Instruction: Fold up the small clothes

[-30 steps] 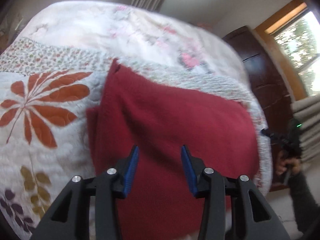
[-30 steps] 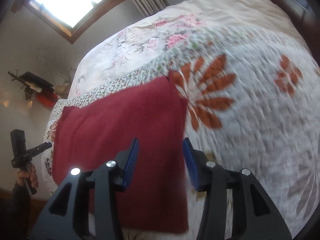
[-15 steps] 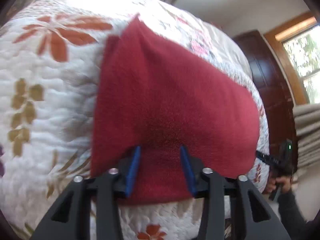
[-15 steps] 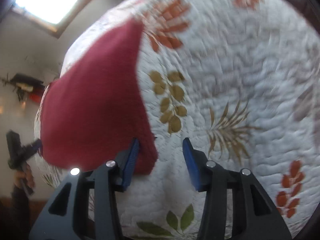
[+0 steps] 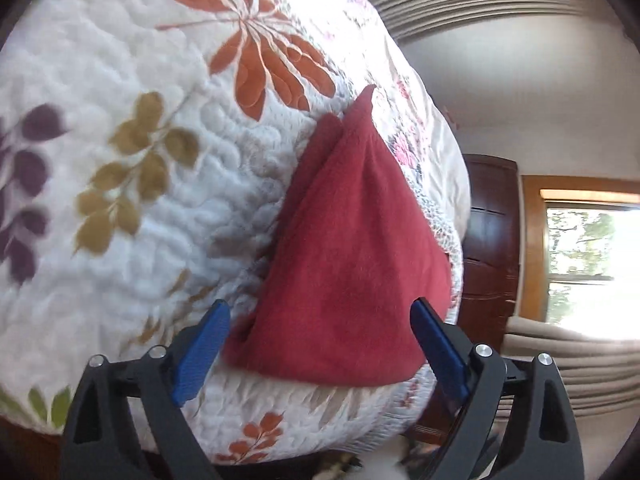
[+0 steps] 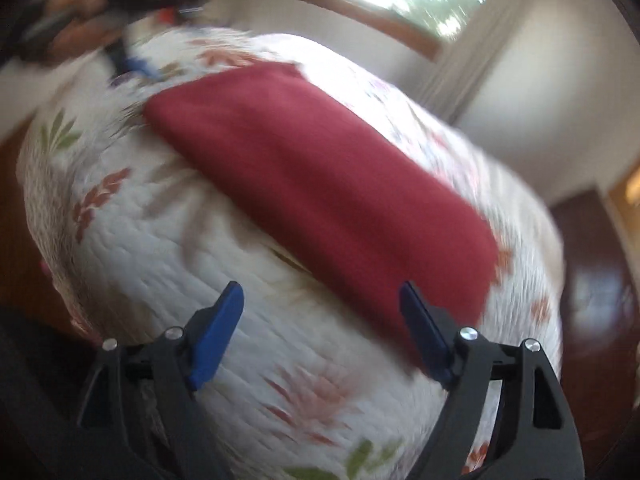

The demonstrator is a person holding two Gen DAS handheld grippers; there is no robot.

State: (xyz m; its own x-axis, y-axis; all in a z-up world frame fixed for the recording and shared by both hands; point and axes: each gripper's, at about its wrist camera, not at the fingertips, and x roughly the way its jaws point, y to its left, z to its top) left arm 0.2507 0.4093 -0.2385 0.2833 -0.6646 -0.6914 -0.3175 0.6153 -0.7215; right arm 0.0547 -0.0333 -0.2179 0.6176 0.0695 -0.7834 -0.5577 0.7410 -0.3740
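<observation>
A white quilt printed with orange, gold and purple leaf sprays covers the bed and carries everything else. On it lies a dark red folded cloth, flat, close to the quilt's rounded edge on the side of the dark wooden door. In the left wrist view the cloth narrows to a point directed away from the camera, towards the far part of the quilt, and its broad folded end faces the gripper; a second layer shows along its left border. In the right wrist view, which is motion-blurred, the same cloth reads as a long band whose long axis runs diagonally from the upper left to the lower right.

The left gripper has its jaws spread wide, one blue pad on each side of the cloth's broad end; whether either touches it cannot be told. The right gripper is likewise spread wide and empty, over bare quilt, its right-hand pad overlapping the near end of the cloth.
</observation>
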